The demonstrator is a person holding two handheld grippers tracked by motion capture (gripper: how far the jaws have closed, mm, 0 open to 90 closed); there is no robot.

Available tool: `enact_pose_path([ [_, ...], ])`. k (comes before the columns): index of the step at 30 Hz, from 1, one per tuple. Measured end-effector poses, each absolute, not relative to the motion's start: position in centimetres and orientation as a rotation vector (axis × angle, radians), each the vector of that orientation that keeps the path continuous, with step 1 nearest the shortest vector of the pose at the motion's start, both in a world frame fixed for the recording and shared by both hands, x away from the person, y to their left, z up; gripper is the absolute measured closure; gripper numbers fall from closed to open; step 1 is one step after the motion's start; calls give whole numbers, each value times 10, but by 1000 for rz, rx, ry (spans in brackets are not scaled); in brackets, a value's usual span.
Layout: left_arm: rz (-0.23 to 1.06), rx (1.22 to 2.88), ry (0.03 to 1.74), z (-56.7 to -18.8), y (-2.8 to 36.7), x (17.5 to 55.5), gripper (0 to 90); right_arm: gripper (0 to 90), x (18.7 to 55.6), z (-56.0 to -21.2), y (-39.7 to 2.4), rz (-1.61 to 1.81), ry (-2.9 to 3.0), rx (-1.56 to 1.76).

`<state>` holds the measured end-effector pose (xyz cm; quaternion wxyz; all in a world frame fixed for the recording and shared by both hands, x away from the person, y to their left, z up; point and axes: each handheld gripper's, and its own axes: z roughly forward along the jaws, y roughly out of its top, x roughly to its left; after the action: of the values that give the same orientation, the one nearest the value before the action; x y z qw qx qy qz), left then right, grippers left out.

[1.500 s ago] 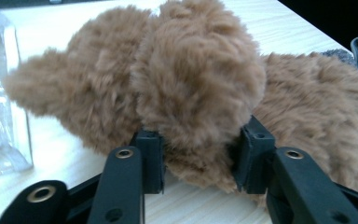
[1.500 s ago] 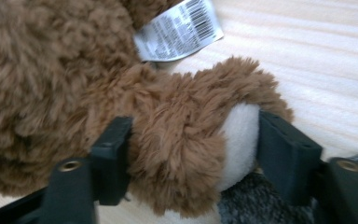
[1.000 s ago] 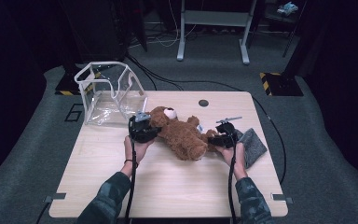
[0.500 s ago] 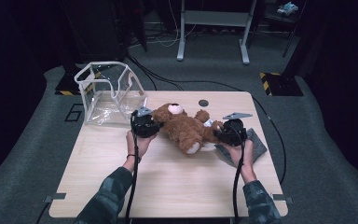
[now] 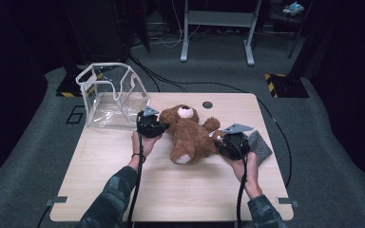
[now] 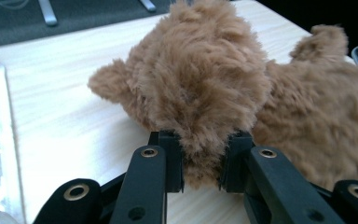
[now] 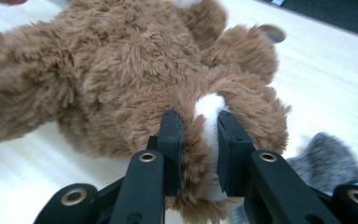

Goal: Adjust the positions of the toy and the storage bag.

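Brown teddy bear (image 5: 190,135), pinched by both claws, lies between clear bag (image 5: 111,95) and grey cloth (image 5: 260,146).

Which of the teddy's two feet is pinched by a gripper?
The foot with the white sole between the right gripper pads, beside the grey cloth. The other foot lies free, sole toward the person.

We see the teddy bear (image 5: 190,135) mid-tabletop (image 5: 171,190), bag (image 5: 111,95) to its left, cloth (image 5: 260,146) to its right.

a lab – bare test table (image 5: 171,190), floor cables (image 5: 180,83), equipment stand (image 5: 216,28).
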<state>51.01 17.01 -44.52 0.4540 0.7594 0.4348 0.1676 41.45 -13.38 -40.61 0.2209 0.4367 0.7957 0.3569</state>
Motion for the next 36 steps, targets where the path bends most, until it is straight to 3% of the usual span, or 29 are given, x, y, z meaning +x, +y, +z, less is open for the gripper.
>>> enact_pose_path([
  [9, 349, 1861, 1133, -464, 179, 509, 735, 682, 407, -428, -126, 990, 2258, 1249],
  [24, 279, 1831, 1167, -470, 188, 512, 702, 335, 412, -412, -144, 1085, 2261, 1253],
  [31, 264, 1836, 1173, -471, 192, 512, 685, 203, 440, -414, -148, 1083, 2228, 1318],
  [36, 267, 1830, 1174, -474, 194, 512, 652, 182, 467, -420, -145, 1070, 2227, 1346],
])
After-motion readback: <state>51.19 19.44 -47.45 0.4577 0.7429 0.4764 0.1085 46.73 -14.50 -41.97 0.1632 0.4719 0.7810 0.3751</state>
